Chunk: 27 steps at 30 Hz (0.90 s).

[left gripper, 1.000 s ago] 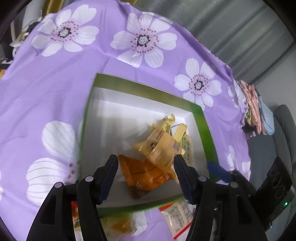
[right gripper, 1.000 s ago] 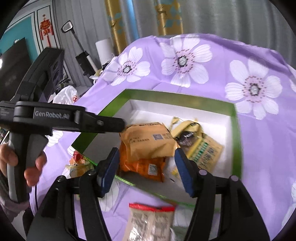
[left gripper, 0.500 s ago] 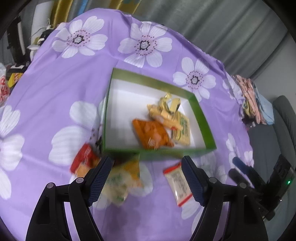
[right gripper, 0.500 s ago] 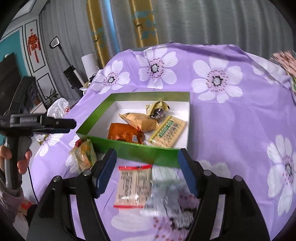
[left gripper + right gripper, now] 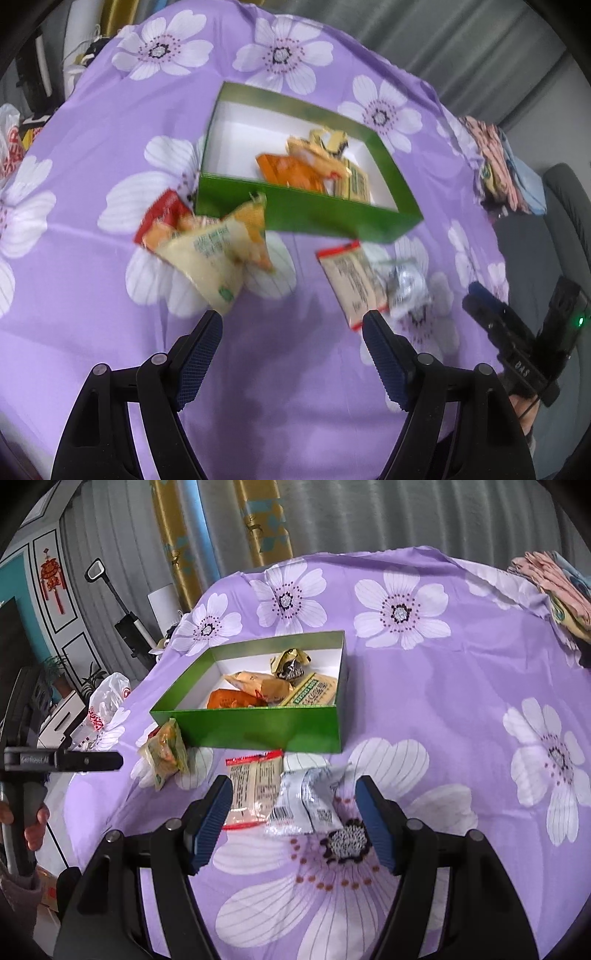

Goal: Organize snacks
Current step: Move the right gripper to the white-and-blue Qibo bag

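A green box with a white inside holds several snack packets, among them an orange one; it also shows in the left wrist view. On the cloth in front of it lie a cream and orange packet, a red-edged clear packet and a silver-white packet. My left gripper is open and empty, just short of the cream packet. My right gripper is open, low over the red-edged and silver packets.
A purple flowered cloth covers the table. Folded clothes lie at its far right edge. A white plastic bag and a floor cleaner stand beyond the left edge.
Both grippers have pulled back from over the box toward the near side. The loose packets in front of the box have come into view. Both stay open.
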{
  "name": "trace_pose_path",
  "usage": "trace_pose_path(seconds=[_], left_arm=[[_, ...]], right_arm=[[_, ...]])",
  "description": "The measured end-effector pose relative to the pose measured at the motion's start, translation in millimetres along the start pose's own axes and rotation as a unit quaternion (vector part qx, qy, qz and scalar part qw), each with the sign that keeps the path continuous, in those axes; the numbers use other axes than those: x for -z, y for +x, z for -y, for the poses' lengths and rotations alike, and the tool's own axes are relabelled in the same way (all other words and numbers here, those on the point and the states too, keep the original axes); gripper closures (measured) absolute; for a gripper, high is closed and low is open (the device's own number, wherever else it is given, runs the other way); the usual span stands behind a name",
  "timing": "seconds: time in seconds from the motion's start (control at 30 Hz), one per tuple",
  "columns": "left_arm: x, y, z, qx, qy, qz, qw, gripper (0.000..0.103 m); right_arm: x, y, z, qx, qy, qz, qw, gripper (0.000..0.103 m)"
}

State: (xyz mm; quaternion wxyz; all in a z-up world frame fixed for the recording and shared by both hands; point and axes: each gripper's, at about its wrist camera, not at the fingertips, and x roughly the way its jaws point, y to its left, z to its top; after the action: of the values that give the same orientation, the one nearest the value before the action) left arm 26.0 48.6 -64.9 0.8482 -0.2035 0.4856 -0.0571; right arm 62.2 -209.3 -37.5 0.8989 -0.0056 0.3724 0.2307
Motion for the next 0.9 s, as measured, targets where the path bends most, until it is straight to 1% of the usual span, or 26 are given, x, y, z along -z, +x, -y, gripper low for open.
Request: trace_pose_path(seconds=[0.23,0.4,0.67,0.9], left_arm=[[20.6,4.6,23.0,-0.005,0.027,-0.020,0.9994,0.025],[27.4,8.8,36.9,0.000,0.037,-0.032,0.9988,0.025],[31.3,22.5,60.8,0.006,0.060,-0.046,0.9971,0.025],[29.0,41.6,72.6,0.018,0.070,-0.064,0.9953,0.025]], right_arm=[[10.9,-2.6,-10.1,-0.012,-0.012,-0.007,1.000,0.033],[16.4,-5.6,-10.6,-0.010,-0.020,-0.009,1.000,0.033],[25.6,-9.0,4.9,-0.002,-0.008,-0.007,1.000,0.032],[31.0,-6.0,18.0,0.003,0.002,-0.005,1.000,0.032]])
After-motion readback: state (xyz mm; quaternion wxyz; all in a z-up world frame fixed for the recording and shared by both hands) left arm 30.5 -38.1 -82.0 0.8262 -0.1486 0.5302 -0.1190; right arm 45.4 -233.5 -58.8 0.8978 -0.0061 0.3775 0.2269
